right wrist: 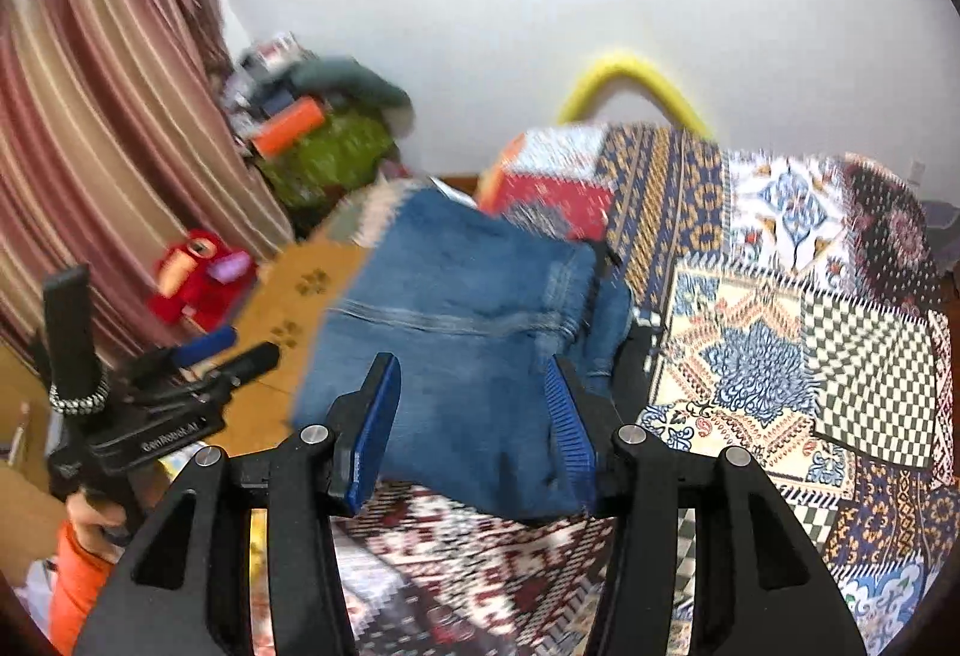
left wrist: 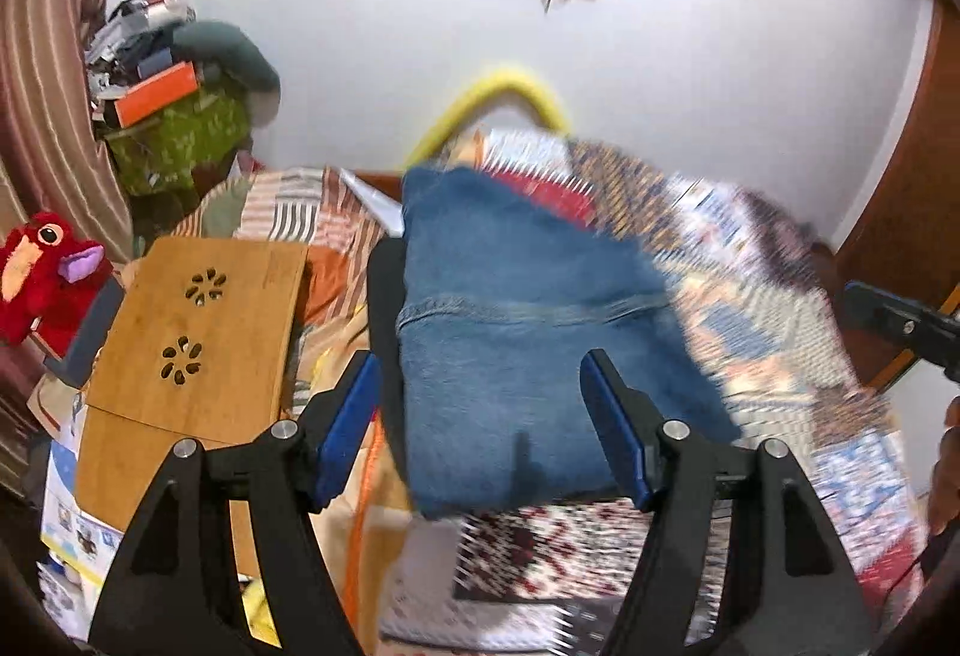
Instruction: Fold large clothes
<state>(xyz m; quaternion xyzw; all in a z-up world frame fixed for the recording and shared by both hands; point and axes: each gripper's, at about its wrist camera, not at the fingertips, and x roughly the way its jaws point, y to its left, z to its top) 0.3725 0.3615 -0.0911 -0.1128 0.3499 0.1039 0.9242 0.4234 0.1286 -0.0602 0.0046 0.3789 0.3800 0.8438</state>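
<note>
Denim, folded into a thick blue rectangular bundle of jeans [left wrist: 528, 332], lies on the patchwork bedspread of many coloured, patterned squares [left wrist: 780, 332], and everything else is placed from that bundle. The left gripper [left wrist: 480, 416] hangs over its near half with both blue-padded jaws spread wide: one pad sits off the bundle's left edge, the other over its right part, and no cloth is pinched between them. In the right wrist view the right gripper [right wrist: 474, 416] is likewise parted, its jaws framing the near end of the jeans [right wrist: 456, 332]; whether the pads touch the fabric cannot be told through the motion blur. A stitched seam crosses the bundle from side to side. Left of the jeans stands a small bamboo lap table with flower-shaped cut-outs [left wrist: 198, 332], and beyond that a red plush bird with a purple beak [left wrist: 42, 272]. Behind the bundle a red and white patterned pillow [right wrist: 552, 176] rests at the head of the bedspread [right wrist: 780, 308], with a yellow curved foam tube [right wrist: 630, 74] arching against the white wall beyond it.
</note>
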